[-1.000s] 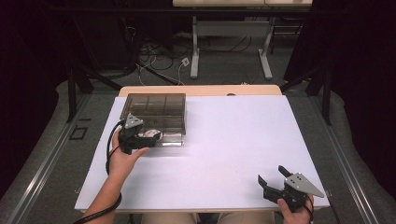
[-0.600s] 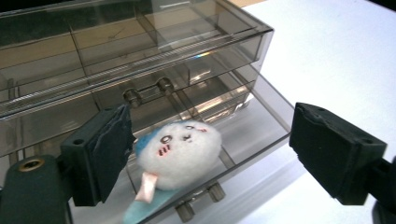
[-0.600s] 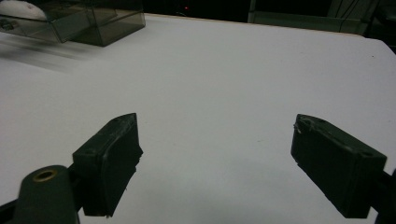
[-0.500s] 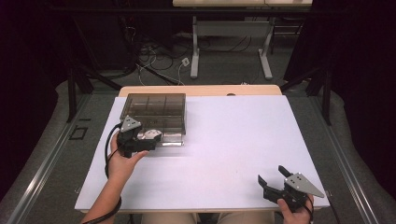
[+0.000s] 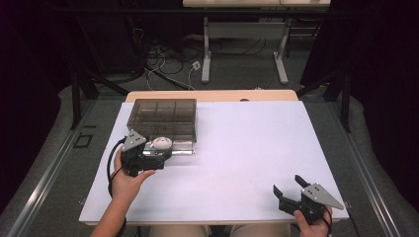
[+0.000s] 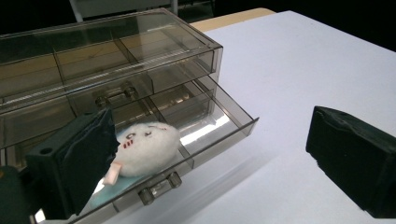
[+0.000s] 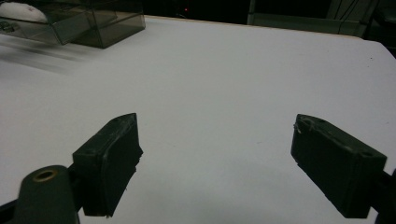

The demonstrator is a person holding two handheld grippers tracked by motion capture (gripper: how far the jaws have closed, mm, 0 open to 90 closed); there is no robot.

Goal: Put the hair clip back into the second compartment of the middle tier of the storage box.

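A small white plush toy with a stitched face [image 6: 147,147] lies in the pulled-out lower drawer [image 6: 219,126] of a smoky clear plastic drawer box [image 5: 163,118], which stands on the white tabletop [image 5: 247,148] at the far left. The toy rests on what looks like a pale blue base, at the near left end of the drawer, close behind the drawer's small clear knob [image 6: 159,186].

The left gripper [image 5: 157,154] sits just in front of the drawer, its jaws having just been opening; they stand wide apart, one pad beside the toy and not pressing it, the other well clear over the table. Nothing is held. The right gripper [image 5: 291,190] rests at the near right corner, jaws spread and empty.

The toy looks light and soft: it would squash under the pads rather than slip, so a gentle squeeze across its round middle should do. The drawer is stiff, thin and smooth, likely to slide easily; I would push it at the front panel or knob, and the light box may shift.
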